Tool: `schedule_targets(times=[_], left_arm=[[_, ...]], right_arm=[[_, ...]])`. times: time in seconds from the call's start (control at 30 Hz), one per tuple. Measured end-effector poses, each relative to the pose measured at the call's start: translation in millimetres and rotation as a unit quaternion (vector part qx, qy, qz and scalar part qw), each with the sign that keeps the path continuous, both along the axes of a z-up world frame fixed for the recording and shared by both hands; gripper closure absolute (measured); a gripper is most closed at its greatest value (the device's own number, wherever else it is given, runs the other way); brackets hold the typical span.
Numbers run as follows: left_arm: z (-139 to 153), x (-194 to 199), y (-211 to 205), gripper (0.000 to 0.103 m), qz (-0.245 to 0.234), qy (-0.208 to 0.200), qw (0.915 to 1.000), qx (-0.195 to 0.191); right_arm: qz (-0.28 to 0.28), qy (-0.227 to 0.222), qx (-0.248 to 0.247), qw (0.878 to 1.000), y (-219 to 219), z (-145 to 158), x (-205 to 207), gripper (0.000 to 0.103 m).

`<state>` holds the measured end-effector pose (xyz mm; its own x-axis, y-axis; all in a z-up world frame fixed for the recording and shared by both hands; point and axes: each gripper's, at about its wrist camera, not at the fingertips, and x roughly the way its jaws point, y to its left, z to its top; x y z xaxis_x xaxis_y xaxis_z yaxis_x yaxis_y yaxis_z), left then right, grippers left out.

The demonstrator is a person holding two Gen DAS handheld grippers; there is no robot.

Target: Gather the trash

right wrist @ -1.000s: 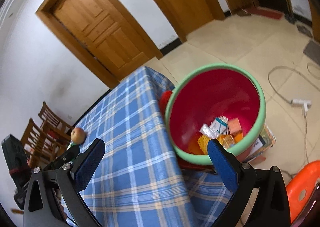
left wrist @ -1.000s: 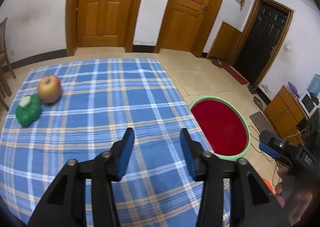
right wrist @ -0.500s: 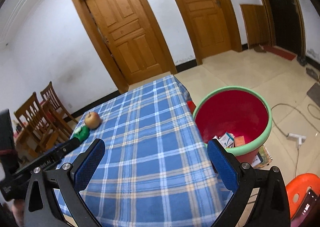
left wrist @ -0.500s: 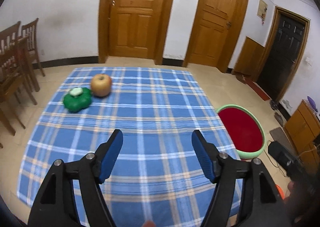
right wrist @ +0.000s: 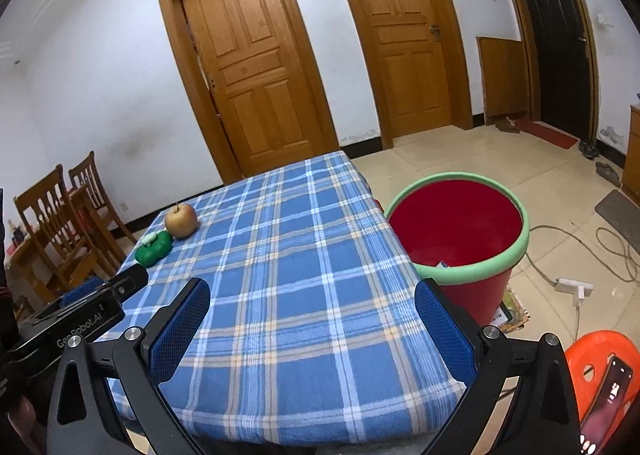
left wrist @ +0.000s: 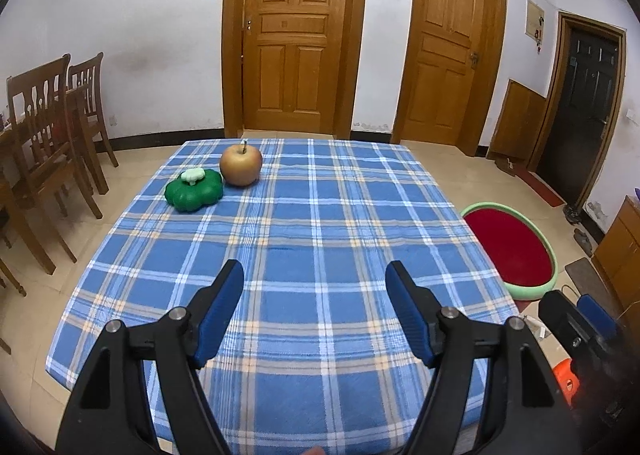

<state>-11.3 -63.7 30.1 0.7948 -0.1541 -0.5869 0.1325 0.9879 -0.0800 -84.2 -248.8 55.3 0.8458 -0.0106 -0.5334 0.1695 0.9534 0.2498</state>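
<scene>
Apple (left wrist: 241, 165) beside green toy (left wrist: 193, 189)

We see a red bucket (right wrist: 460, 223) with a pale green rim standing upright on the floor, just beside the table's right edge; only a scrap of paper shows above its near rim; on the blue checked tablecloth, near the far left corner, an apple (left wrist: 241, 165) stands stem up, touching a green toy vegetable (left wrist: 194, 191).
</scene>
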Motion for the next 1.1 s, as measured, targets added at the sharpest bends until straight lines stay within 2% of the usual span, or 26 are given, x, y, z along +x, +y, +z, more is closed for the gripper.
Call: schedule_targets(times=[1.1], left_arm=[[-12.5,-0.3,-2.4,0.03,0.001,0.008,1.0,0.002]], right_arm=[[0.001,0.012,0.002,1.0,4.5,-12.5,0.3,0.001]])
